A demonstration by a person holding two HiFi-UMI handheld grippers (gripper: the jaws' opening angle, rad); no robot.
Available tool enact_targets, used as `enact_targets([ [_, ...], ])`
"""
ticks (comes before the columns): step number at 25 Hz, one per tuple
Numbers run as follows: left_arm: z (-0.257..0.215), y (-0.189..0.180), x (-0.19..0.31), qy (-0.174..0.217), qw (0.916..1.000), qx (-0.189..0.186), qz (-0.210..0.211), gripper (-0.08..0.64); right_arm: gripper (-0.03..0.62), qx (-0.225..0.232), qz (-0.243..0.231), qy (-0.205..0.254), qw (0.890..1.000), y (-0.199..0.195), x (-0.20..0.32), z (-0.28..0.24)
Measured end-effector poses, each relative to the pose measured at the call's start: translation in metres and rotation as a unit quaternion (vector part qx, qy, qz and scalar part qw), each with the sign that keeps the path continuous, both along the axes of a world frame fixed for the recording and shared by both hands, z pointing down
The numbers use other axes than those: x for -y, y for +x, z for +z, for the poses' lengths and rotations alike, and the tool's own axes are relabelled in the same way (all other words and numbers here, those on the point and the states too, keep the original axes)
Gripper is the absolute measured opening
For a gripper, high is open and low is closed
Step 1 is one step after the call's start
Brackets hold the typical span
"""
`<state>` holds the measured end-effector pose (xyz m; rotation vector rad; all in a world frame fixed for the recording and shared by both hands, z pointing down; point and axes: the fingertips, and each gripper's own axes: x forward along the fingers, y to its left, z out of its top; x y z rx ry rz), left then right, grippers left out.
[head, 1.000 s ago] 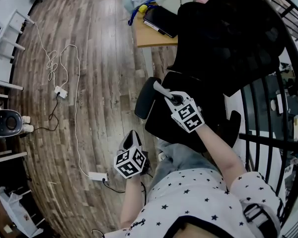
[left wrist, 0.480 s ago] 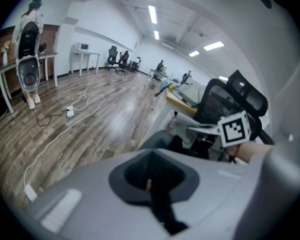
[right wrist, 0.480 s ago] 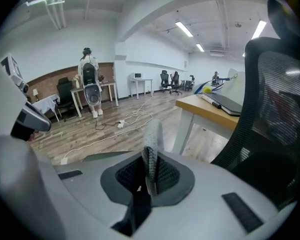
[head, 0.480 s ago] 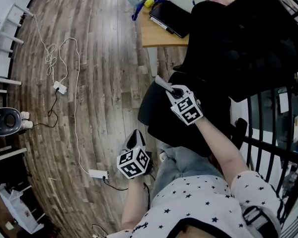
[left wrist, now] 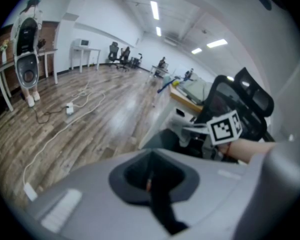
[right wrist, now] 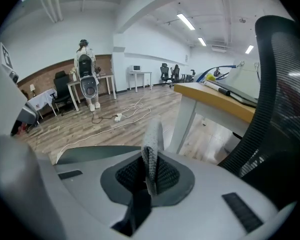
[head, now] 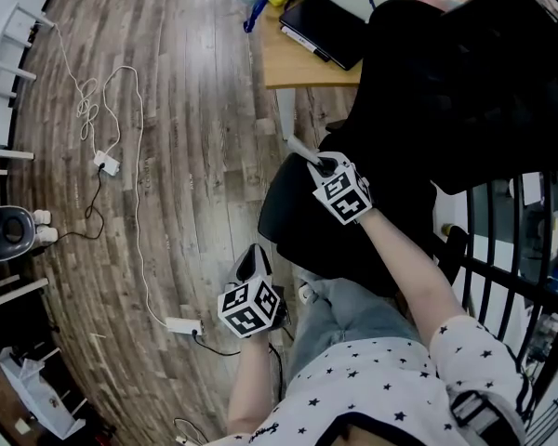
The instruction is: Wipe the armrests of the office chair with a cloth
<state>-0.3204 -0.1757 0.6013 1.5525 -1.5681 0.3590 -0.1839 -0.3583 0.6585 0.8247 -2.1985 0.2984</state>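
Wooden floor [head: 186, 110] is taking up the whole left side of the head view, with a white cable [head: 135, 184] trailing across it to a power strip [head: 183, 326].

Black office chair [head: 446, 82] is standing at the right, its mesh backrest close to a wooden desk [head: 298, 68]. A dark tablet [head: 325, 26] is lying on the desk.

The chair's near armrest [head: 277, 198] is showing as a dark padded strip at the seat's left edge.

Right gripper [head: 318, 167] is reaching over the far end of that armrest. In the right gripper view its jaws are pressing together on a grey cloth [right wrist: 152, 149], which is sticking up from between them. From the head view the cloth [head: 298, 147] is sitting right at the armrest's far end. Whether it is touching the pad cannot be told.

Left gripper [head: 251, 263] is hanging low beside the person's leg, over the floor and well apart from the chair. In the left gripper view the left gripper [left wrist: 152, 179] is showing its jaws together with nothing between them. It is looking towards the right gripper's marker cube [left wrist: 225, 128].
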Motion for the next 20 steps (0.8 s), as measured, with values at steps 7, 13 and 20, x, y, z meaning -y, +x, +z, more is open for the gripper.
enact_targets([
  [7,0.009,0.002,0.001,-0.011,0.9999,-0.004,0.005,0.008,0.026,-0.014,-0.003,-0.014,1.000,-0.006,0.007,0.021],
  [13,0.013,0.003,0.005,-0.015,0.9999,-0.007,0.005,0.008,0.026,-0.024,-0.009,-0.032,0.999,-0.009,0.006,0.038],
  [20,0.013,0.004,0.004,-0.014,0.9999,-0.008,0.006,0.008,0.026,-0.023,-0.008,-0.043,0.999,-0.009,0.003,0.045],
])
